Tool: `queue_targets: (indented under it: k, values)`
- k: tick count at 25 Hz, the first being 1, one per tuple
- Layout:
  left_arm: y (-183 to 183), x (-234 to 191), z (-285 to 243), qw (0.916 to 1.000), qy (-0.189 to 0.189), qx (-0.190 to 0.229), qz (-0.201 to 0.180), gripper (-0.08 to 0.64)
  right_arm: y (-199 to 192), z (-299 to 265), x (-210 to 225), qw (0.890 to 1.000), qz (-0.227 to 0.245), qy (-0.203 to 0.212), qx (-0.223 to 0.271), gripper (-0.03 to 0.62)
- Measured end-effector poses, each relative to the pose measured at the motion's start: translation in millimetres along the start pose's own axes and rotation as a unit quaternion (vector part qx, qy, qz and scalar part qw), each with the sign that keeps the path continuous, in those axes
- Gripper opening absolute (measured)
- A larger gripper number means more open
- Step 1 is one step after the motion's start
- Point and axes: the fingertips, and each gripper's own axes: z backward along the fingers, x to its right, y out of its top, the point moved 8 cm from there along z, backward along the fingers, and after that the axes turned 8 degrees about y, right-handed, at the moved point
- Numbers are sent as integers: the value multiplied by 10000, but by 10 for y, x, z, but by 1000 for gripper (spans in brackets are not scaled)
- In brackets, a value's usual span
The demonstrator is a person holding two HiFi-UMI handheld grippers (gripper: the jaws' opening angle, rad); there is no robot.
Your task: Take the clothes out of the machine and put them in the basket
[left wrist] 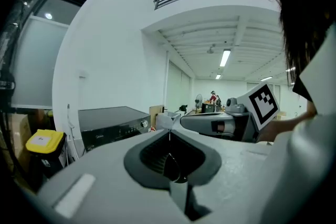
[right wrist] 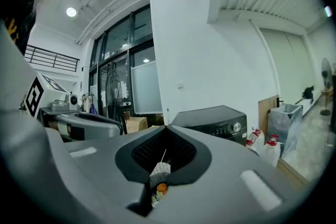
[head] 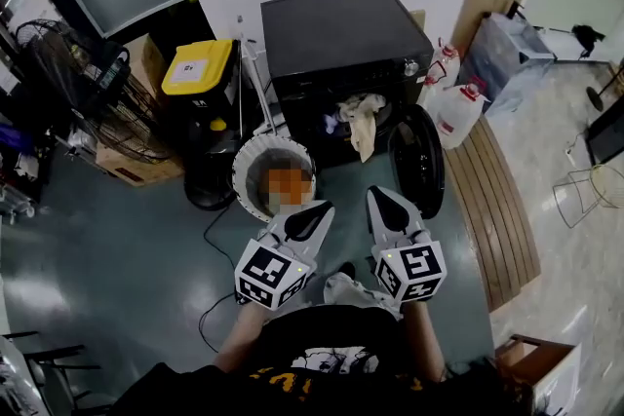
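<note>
Left tongs (head: 325, 208), right tongs (head: 374, 194), both closed

The left gripper (head: 323, 209) and the right gripper (head: 376, 196) are pale grey tapered shells, each with a black ribbed hollow where its jaws meet. Each carries a cube (head: 273, 275) covered in black-and-white square markers. The person wears a black top (head: 322, 338) with yellow and white print.
</note>
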Motion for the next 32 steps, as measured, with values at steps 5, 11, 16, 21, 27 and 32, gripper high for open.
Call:
queue_targets:
  k: [5, 11, 16, 21, 27, 32]
  values:
    - [31, -100, -324, 9998, -8, -171, -50, 0, -15, -173, 275, 9999, -129, 15, -50, 15]
    - [25, -180, -593, 9991, 2, -408, -130, 0, -109, -314, 522, 9994, -333, -17, -83, 15]
    - [-45, -240, -734, 9978, 44, -635, -169, 0, -243, -407, 657, 9988, -479, -25, -136, 15]
    - [-85, -308, -837, 9968, 74, -776, -182, 0, -367, -466, 709, 9977, -599, -22, -310, 15]
    - [-232, -473, -1051, 9960, -66, -888, -112, 0, -587, -642, 829, 9971, -501, -74, -566, 15]
    - [-448, -756, -1365, 9961, -124, -876, -38, 0, -838, -899, 1066, 9965, -220, -186, -786, 17]
